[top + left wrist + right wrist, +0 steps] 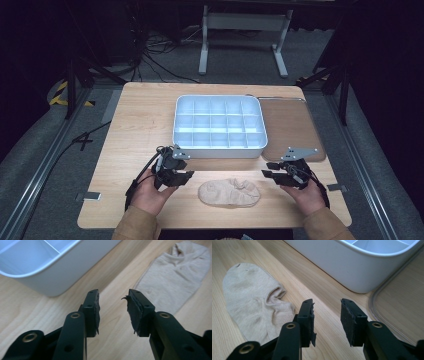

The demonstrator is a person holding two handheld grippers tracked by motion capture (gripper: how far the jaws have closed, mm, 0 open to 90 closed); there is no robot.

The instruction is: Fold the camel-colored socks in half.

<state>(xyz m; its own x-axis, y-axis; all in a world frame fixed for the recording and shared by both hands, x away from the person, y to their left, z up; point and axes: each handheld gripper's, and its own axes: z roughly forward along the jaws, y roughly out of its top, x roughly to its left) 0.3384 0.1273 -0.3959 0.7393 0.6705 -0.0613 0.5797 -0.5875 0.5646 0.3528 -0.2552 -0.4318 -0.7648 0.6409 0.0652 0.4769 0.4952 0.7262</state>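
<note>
While the beige sock (230, 193) lies flat on the table (135, 120) near the front edge, a hand-held gripper waits on each side of it. The left hand-held gripper (181, 176) is just beside the sock's left end, with its jaws apart and nothing between them. The right hand-held gripper (270, 169) is just beside the sock's right end, also spread wide and holding nothing. Behind the sock sits a white box (219, 149) with many little compartments, and a brown tray (290, 127) lies beside it.
</note>
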